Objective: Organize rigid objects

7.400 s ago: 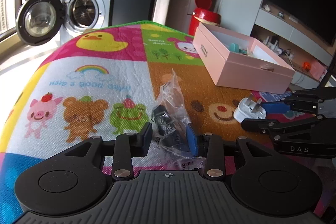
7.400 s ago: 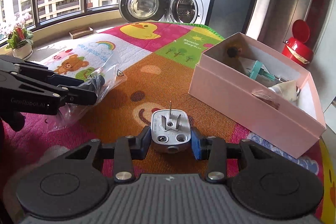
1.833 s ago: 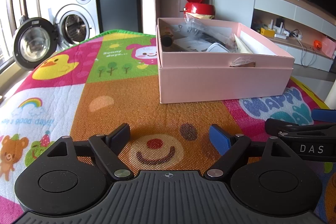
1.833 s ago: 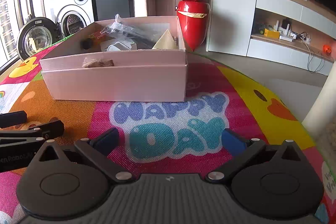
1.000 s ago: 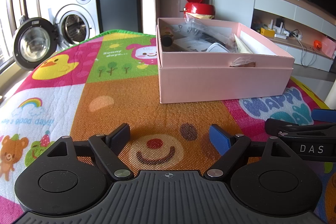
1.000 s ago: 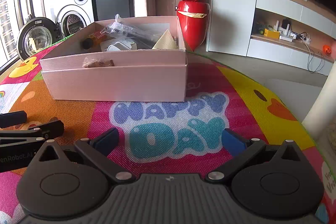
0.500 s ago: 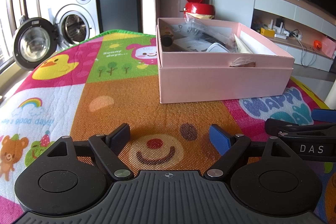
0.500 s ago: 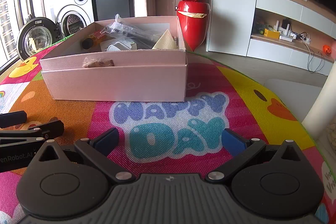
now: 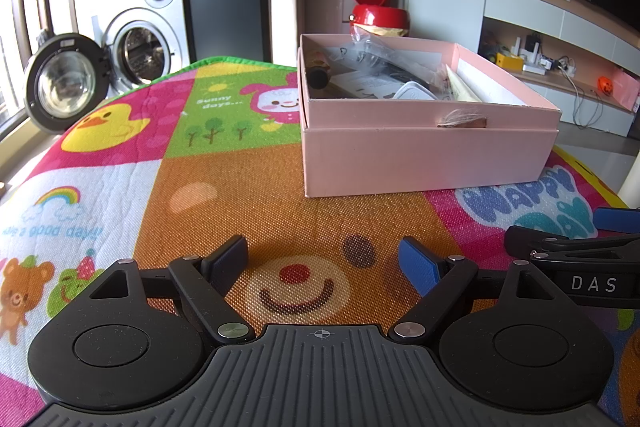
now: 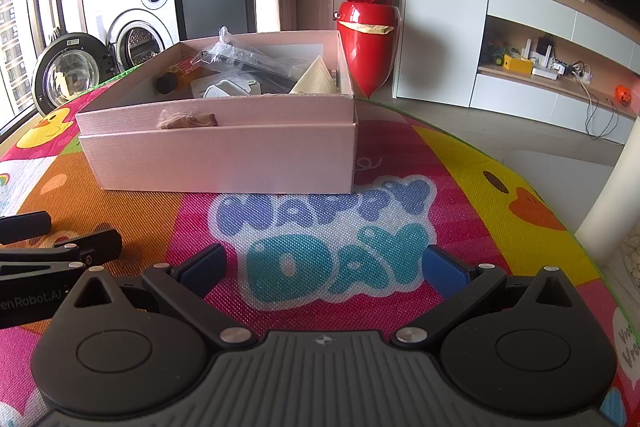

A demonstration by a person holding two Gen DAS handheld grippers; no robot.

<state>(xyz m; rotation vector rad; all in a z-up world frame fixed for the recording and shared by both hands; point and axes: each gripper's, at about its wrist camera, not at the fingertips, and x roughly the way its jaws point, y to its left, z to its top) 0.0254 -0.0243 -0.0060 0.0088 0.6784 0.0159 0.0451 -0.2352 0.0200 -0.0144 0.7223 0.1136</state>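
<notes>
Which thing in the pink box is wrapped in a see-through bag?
The long dark item at the back of the pink box; the white plug lies bare.

Both wrist cams low, near mat (image 9: 248, 195) — share pink box (image 10: 224, 159).

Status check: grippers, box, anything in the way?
Left gripper open, empty. Right gripper open, empty. Plug and bag in pink box. Mat between unobstructed.

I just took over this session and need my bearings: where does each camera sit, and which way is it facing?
Left wrist: low over the mat, facing the pink box; shows the open left gripper and the right gripper's side.
Right wrist: low over the mat, facing the box and red bin; shows the open right gripper and the left gripper's side.
Shared: box, bin, washing machine.
</notes>
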